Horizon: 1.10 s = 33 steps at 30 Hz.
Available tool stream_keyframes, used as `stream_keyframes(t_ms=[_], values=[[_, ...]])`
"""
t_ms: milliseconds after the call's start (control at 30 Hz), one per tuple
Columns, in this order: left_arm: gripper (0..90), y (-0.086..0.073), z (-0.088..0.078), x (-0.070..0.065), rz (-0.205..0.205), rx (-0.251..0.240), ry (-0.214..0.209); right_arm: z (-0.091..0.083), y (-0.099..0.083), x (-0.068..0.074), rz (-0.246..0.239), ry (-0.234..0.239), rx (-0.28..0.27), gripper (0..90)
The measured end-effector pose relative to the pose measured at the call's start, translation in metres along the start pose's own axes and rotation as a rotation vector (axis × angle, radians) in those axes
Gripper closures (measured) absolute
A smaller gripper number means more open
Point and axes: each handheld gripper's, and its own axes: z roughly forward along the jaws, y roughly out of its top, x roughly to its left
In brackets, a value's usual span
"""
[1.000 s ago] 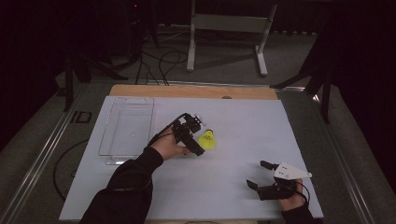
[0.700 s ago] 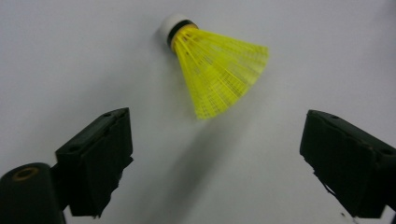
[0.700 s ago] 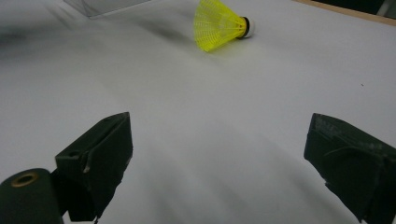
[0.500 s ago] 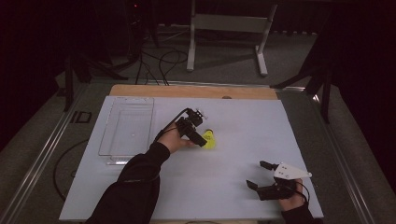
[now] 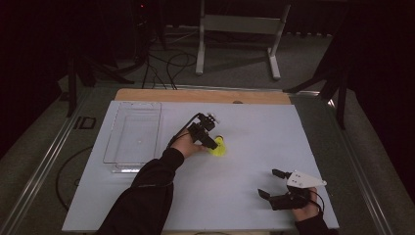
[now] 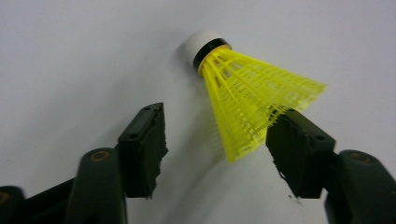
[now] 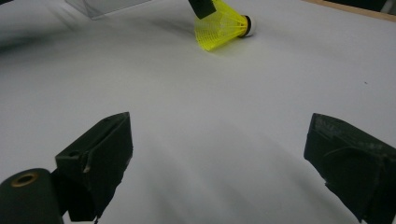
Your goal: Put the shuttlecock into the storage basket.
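Note:
A yellow shuttlecock (image 5: 218,146) with a white cork tip lies on its side on the white table sheet (image 5: 254,127), near the middle. In the left gripper view the shuttlecock (image 6: 247,93) rests between the two open jaws of my left gripper (image 6: 219,144), its skirt close to the right jaw. In the high view the left gripper (image 5: 209,141) sits right over it. The right gripper (image 5: 270,183) rests open near the front right corner. Its own view has the shuttlecock (image 7: 223,22) far ahead, and its jaws (image 7: 219,154) hold nothing.
A clear plastic tray (image 5: 133,134) lies on the left part of the sheet. A wooden table edge (image 5: 200,95) runs along the back. Beyond it stand a metal stand (image 5: 240,29) and floor cables.
My left gripper has moved right and down onto the shuttlecock, so its jaws now straddle the skirt. The right gripper has not moved.

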Motion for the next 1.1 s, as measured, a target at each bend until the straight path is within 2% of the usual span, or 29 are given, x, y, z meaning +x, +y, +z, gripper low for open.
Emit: stream_keyframes(t_ms=[333,400,567,767,833,900,933,1100], values=[[68.3,0.005,0.012,-0.003,-0.036,0.047,-0.018,0.000,0.000,0.000,0.000,0.000,-0.003,8.3],[76.2,0.006,0.013,-0.004,-0.032,0.057,-0.023,0.000,0.000,0.000,0.000,0.001,-0.002,8.3],[88.5,0.007,0.015,-0.004,-0.041,0.075,-0.027,0.000,0.000,0.000,-0.002,0.001,-0.001,8.3],[89.9,0.010,0.011,-0.008,-0.024,0.076,-0.005,0.000,0.000,0.000,0.000,0.001,-0.001,8.3],[90.0,0.011,0.009,-0.009,-0.018,0.080,-0.016,0.000,0.000,0.000,0.001,0.001,-0.002,8.3],[90.0,0.011,0.007,-0.010,-0.008,0.092,-0.006,0.000,0.000,0.000,0.000,0.000,-0.003,8.3],[90.0,0.011,0.005,-0.009,-0.009,0.086,-0.016,0.000,0.000,0.000,-0.002,-0.001,-0.003,8.3],[90.0,0.010,-0.003,-0.010,-0.004,0.079,-0.006,0.000,0.000,0.000,-0.001,-0.002,-0.001,8.3]])
